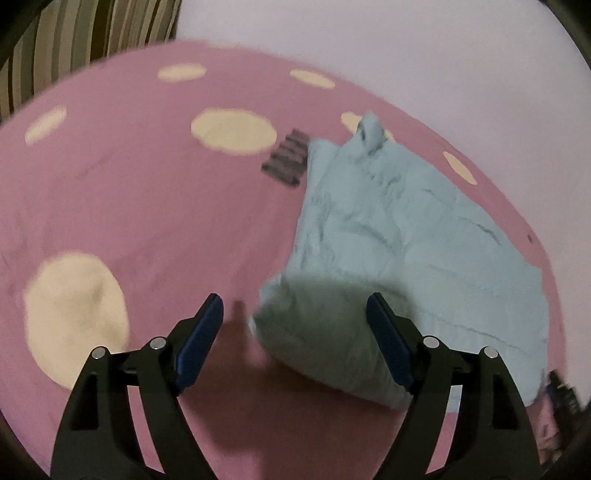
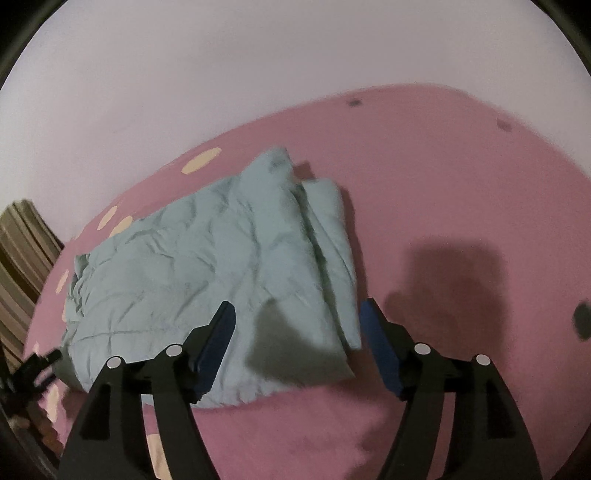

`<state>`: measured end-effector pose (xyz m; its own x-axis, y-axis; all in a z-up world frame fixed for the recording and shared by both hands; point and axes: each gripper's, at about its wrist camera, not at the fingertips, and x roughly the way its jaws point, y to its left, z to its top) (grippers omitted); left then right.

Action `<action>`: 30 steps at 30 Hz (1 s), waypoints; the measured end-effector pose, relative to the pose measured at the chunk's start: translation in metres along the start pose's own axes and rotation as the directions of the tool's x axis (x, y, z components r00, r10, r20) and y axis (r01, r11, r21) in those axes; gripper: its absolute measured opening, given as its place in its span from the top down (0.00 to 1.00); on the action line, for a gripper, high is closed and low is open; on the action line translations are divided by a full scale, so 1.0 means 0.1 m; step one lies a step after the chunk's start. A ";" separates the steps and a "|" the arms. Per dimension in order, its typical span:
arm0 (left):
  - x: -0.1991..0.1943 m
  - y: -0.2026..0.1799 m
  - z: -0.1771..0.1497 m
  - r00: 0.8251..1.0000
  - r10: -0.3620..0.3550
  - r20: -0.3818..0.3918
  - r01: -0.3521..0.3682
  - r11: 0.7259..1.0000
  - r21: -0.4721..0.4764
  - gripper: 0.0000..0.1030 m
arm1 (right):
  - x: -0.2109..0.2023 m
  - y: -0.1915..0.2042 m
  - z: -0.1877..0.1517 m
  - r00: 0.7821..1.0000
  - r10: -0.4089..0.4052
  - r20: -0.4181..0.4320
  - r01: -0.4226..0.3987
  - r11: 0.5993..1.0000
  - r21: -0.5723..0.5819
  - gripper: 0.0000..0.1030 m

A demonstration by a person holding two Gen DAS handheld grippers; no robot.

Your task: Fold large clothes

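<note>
**Quilted garment half-folded on pink bedspread, both claws free**

The pale blue-green garment (image 1: 388,236) lies between my two tools, and neither one has hold of it. My left gripper (image 1: 295,332) hangs with its jaws spread wide, the blue ribbed pads (image 1: 201,343) empty, one rounded bundled end of the cloth just ahead of them in shadow. My right gripper (image 2: 297,339) is likewise released and empty, poised above the near edge of the garment (image 2: 207,266), where a long side flap is already turned over on itself.

I judge the fold to be partly made: one lengthwise lap is in, and a crosswise fold is still to come. The next move, as I read it, calls for each claw to drop onto a near corner and pinch through several thick layers.

The fabric looks padded and stitched in channels, puffy, creased, likely springy. It rests on a soft pink bedspread (image 1: 147,206) with cream dots, against a plain pale wall (image 2: 258,74). A striped curtain (image 1: 92,29) hangs at the far left.
</note>
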<state>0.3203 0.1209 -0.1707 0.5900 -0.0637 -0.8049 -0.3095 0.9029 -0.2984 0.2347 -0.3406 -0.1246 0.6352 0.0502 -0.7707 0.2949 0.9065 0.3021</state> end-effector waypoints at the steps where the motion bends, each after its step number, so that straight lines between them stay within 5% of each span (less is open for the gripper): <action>1: 0.05 0.04 -0.03 0.999 -0.027 -0.019 0.026 0.999 -0.036 0.22 | 0.03 -0.04 -0.02 1.000 0.009 -0.012 -0.009 1.000 0.023 0.32; 10: 0.20 0.02 -0.06 0.988 -0.153 -0.010 0.151 0.980 -0.128 0.20 | 0.34 -0.21 -0.11 0.995 0.086 -0.057 -0.073 0.976 0.205 0.28; 12: 0.23 -0.02 -0.06 0.992 -0.129 0.007 0.129 0.983 -0.127 0.31 | 0.37 -0.20 -0.11 0.995 0.089 -0.045 -0.078 0.974 0.211 0.28; 14: 0.25 -0.04 -0.07 0.993 -0.121 0.013 0.122 0.985 -0.118 0.47 | 0.37 -0.16 -0.11 0.996 0.082 -0.041 -0.072 0.977 0.201 0.34; 15: 0.26 -0.05 -0.08 0.990 -0.142 0.014 0.143 0.982 -0.122 0.58 | 0.38 -0.14 -0.11 0.995 0.091 -0.045 -0.080 0.978 0.195 0.51; 19: 0.21 -0.12 -0.07 0.989 -0.149 0.024 0.150 0.985 -0.083 0.81 | 0.40 -0.09 -0.16 0.986 0.156 -0.055 -0.142 0.968 0.206 0.76; 30: -0.45 0.01 -0.26 0.990 -0.125 0.057 0.127 0.992 -0.022 0.88 | -0.16 0.00 -0.34 0.981 0.189 -0.035 -0.181 0.971 0.153 0.85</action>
<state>0.2740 0.1133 -0.1479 0.6655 -0.1523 -0.7307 -0.2488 0.8777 -0.4095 0.2006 -0.3270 -0.1314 0.6540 0.2350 -0.7191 0.2809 0.8071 0.5193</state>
